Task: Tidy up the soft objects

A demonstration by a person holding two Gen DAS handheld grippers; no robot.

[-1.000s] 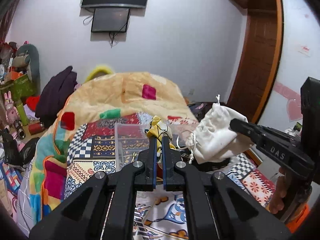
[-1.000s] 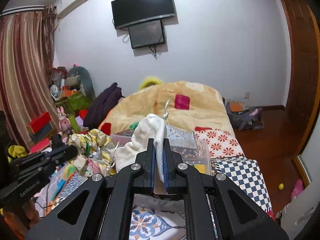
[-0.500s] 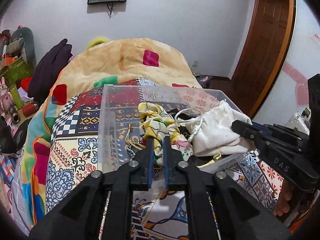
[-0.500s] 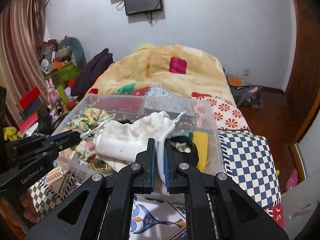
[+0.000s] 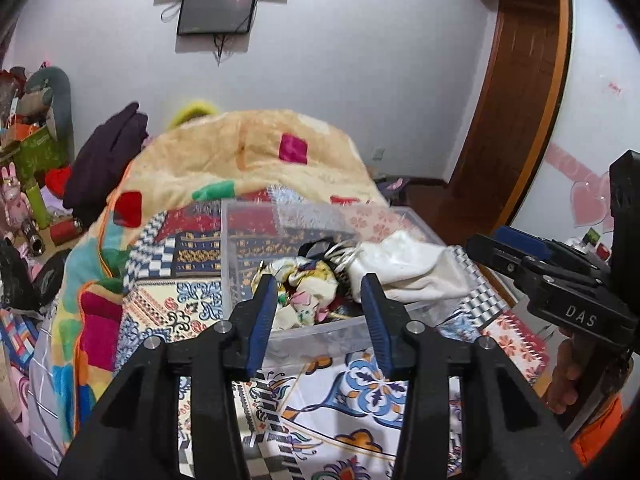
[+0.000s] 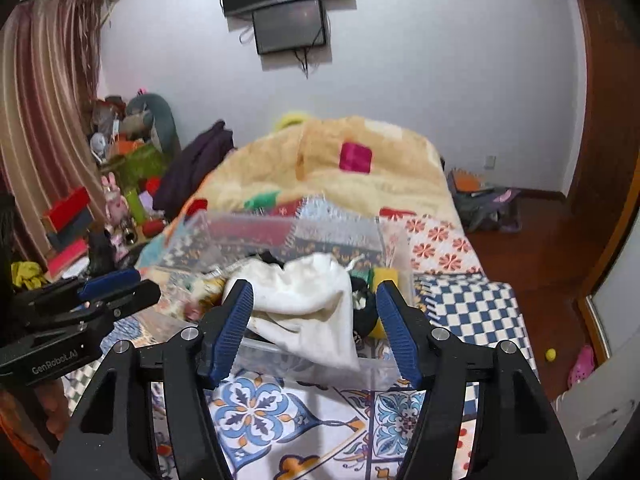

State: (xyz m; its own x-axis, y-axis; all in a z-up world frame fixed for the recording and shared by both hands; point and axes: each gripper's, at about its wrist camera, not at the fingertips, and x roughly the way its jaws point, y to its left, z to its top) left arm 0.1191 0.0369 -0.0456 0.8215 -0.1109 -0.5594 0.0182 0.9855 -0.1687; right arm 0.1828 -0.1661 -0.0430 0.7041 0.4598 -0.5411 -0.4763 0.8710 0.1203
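- Left wrist view: floral yellow cloth (image 5: pixel 306 294) bunched in the clear plastic bin (image 5: pixel 240 264), left half; white drawstring bag (image 5: pixel 404 268) beside it, right half. Wooden door frame (image 5: pixel 516 92) only visible here.
- Right wrist view: yellow item (image 6: pixel 386 276) in the bin's right end, behind the white bag (image 6: pixel 308 300); not visible from the left camera. Striped curtain (image 6: pixel 44 92) only here. The bag's lower edge drapes over the bin's near wall (image 6: pixel 280 354).
- Bin sits on the patterned bedspread (image 5: pixel 360 392).
- Left gripper (image 5: pixel 320 312): jaws spread wide, holding nothing, just short of the bin's near wall, floral cloth framed between the fingers.
- Right gripper (image 6: pixel 316 326): jaws wide apart, empty; white bag between the fingers, no clear contact.
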